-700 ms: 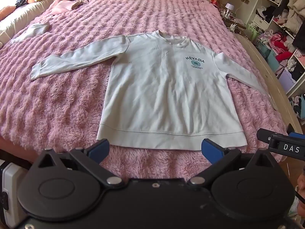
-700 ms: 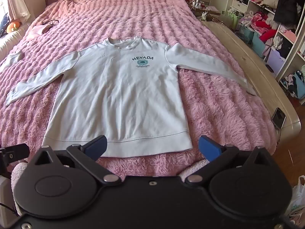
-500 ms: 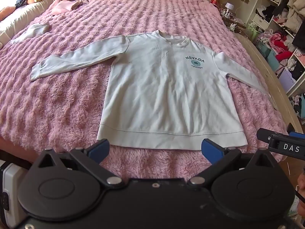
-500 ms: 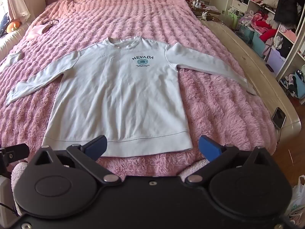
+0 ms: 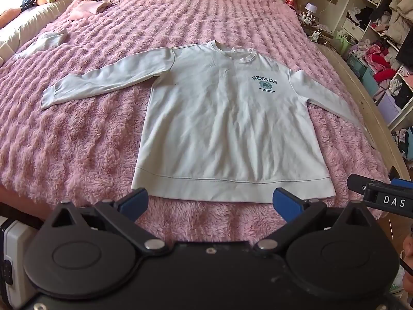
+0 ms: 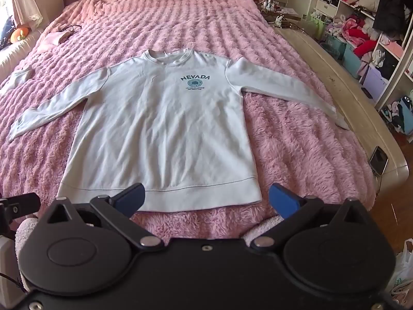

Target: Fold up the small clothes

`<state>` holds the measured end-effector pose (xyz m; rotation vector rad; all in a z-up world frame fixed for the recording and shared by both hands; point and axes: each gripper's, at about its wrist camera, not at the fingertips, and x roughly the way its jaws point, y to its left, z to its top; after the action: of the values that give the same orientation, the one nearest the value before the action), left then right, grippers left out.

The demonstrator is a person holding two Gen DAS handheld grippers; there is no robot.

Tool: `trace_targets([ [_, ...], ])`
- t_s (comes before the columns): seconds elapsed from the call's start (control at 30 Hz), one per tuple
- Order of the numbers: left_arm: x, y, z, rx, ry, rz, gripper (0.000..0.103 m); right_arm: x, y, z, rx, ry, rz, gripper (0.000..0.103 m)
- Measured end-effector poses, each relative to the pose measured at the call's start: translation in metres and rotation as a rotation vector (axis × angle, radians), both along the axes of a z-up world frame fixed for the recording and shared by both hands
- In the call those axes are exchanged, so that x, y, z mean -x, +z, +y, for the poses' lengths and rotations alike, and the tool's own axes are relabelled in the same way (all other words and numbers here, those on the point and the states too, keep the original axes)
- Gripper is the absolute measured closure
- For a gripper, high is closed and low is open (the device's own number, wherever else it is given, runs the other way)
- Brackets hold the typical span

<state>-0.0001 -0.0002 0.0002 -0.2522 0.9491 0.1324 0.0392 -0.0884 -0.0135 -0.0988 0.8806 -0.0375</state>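
Note:
A white long-sleeved sweatshirt (image 5: 227,126) with a green "NEVADA" print lies flat, face up, on the pink fluffy bedspread (image 5: 77,139), both sleeves spread out sideways. It also shows in the right wrist view (image 6: 165,134). My left gripper (image 5: 210,202) is open and empty, held just short of the hem. My right gripper (image 6: 206,199) is open and empty, also just short of the hem, toward its right half. The right gripper's tip (image 5: 379,196) shows at the right edge of the left wrist view.
The right sleeve's cuff (image 6: 340,122) reaches the bed's beige side rail (image 6: 361,118). A phone (image 6: 378,160) lies on that rail. Small pale garments (image 5: 49,41) and a pink item (image 5: 87,9) lie at the far left. Cluttered shelves (image 6: 374,38) stand to the right.

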Motion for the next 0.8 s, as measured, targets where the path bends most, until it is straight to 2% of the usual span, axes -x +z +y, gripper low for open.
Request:
trace_targets([
  [0.8, -0.0004, -0.0006, -0.0013, -0.007, -0.006, 0.001, 0.0, -0.0003, 0.0006, 0.0009, -0.002, 0.003, 0.0, 0.0],
])
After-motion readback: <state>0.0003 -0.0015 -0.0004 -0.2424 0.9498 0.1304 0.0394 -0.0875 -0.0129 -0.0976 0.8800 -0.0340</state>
